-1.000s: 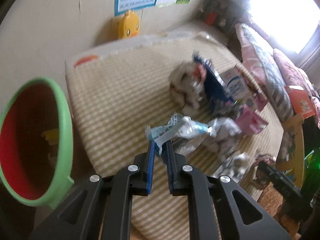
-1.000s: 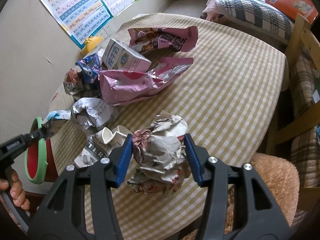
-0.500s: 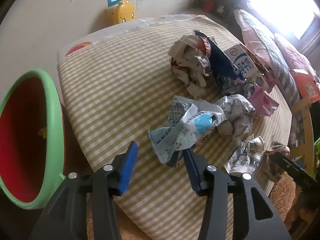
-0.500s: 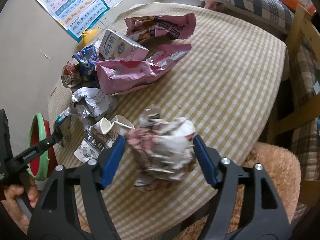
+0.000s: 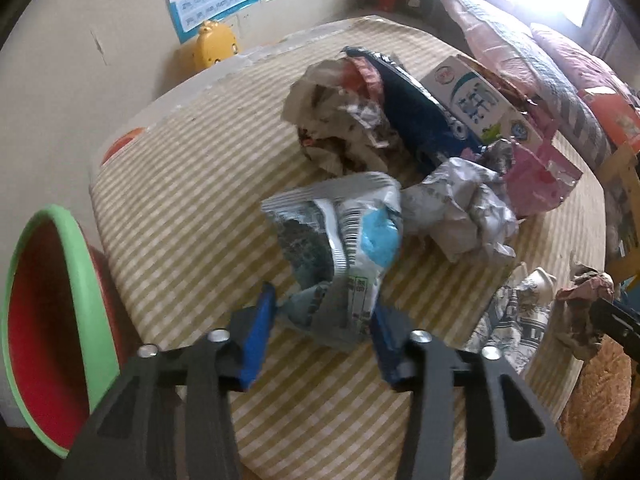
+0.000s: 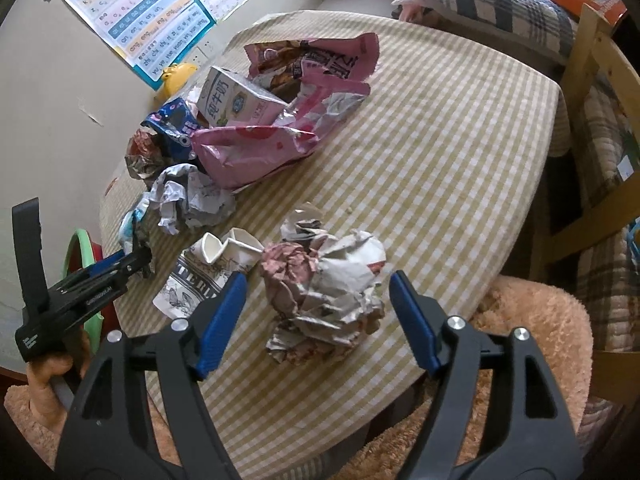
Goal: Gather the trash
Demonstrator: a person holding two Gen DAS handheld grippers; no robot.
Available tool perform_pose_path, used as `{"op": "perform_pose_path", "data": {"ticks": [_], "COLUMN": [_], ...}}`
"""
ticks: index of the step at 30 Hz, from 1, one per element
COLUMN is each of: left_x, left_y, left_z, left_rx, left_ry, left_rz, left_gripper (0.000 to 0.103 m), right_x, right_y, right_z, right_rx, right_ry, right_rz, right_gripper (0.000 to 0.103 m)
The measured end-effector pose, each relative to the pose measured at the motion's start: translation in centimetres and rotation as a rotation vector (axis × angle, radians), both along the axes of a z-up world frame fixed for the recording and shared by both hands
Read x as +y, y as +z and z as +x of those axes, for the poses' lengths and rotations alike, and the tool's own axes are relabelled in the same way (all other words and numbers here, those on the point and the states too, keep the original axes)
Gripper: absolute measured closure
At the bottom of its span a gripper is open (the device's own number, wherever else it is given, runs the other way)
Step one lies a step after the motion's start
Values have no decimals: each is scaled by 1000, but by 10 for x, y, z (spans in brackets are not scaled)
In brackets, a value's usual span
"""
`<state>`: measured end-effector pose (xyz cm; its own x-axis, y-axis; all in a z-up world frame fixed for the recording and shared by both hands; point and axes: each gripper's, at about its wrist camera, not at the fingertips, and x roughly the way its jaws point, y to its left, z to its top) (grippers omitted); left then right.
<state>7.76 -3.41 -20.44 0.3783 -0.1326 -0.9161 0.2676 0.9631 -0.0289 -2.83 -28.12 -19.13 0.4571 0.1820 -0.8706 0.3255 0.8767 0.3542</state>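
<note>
Checked yellow-and-white cloth covers the table (image 6: 460, 128), which stands against a wall hung with charts and carries scattered trash. Left gripper (image 5: 324, 326): jaws have just been closing, part-open astride the tail of a crinkled blue-and-white foil wrapper (image 5: 340, 232); whether the pads press it cannot be told. Right gripper (image 6: 318, 306): jaws wide, clear of the crumpled paper ball (image 6: 328, 284) lying between them on the cloth. Both items are light, springy and irregular; I judge each needs a full, central squeeze before lifting toward the green-rimmed red bin (image 5: 60, 312) beside the table's edge.
</note>
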Motion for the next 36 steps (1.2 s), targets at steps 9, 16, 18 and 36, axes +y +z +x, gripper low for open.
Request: {"op": "perform_pose_path", "data": {"ticks": [9,16,18,36], "left_x": [19,36,42,78], "left_y": [8,44,56,101], "left_z": [-2,-16,-16,-29], "left_rx": [-1,-83,-107,-227], "left_ry": [54,90,106,174], "left_rz": [-61,-125,-148,-218], "left_gripper": [77,77,77,77], "right_x": [1,2,5,81], "right_y": [4,31,41,108], "right_z": [0,0,2,31], "right_rx": [-19,-100,-124,-276], "right_ry": [-2,-16,-7,197], "right_rz": [9,-12,-20,-58], "right_gripper": [56,59,59,59]}}
